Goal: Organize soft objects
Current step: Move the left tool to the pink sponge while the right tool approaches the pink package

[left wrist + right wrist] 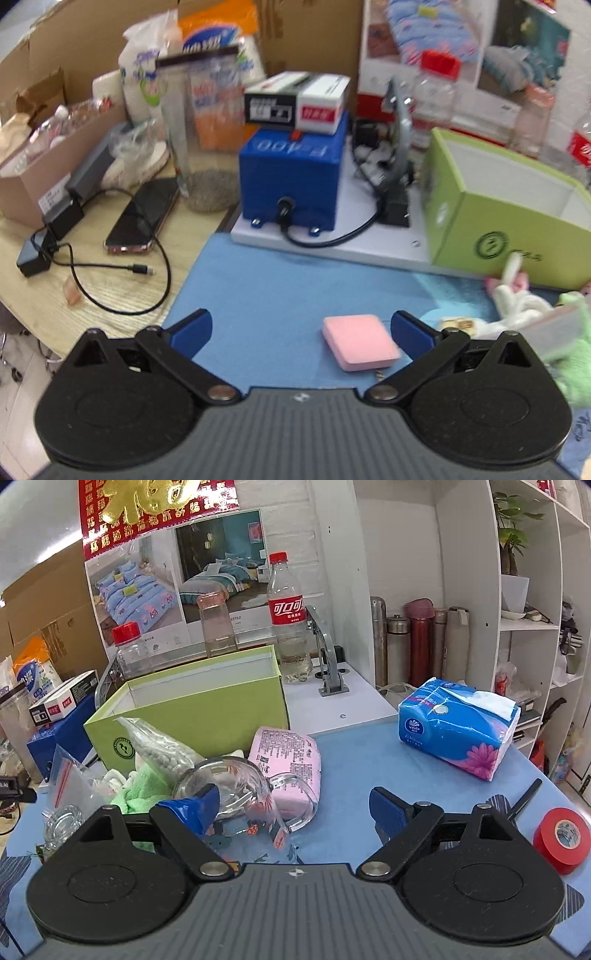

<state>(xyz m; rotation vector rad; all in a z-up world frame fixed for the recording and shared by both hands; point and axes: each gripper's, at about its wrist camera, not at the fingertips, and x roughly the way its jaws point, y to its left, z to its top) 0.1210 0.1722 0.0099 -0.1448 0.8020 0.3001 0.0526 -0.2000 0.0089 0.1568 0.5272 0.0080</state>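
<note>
Pink foam is what we are lining up on: the sponge pad [361, 341] is lying flat on the blue mat [280, 291], just inside the right finger of our left claw [309, 330], whose jaws are standing spread wide and holding nothing. We are judging this as the approach step for one soft item, with the open green box [506, 221] near the mat's far right edge looking like the likely bin. Our next move is calling for shifting the left claw a little rightward so the pad sits centred between the fingers, then closing gently, since foam this soft should be squashing easily. It is looking clean, rounded at the corners and slightly thick. Our right claw [295, 810] is also hanging spread and empty, over the near part of the counter, with a glass mug [240, 794] lying on its side beside its left finger. Beyond it a pink soft pack [291, 764], a green cloth [142, 786] and a blue tissue pack [458, 727] are waiting, the tissues well apart toward the right edge.
</note>
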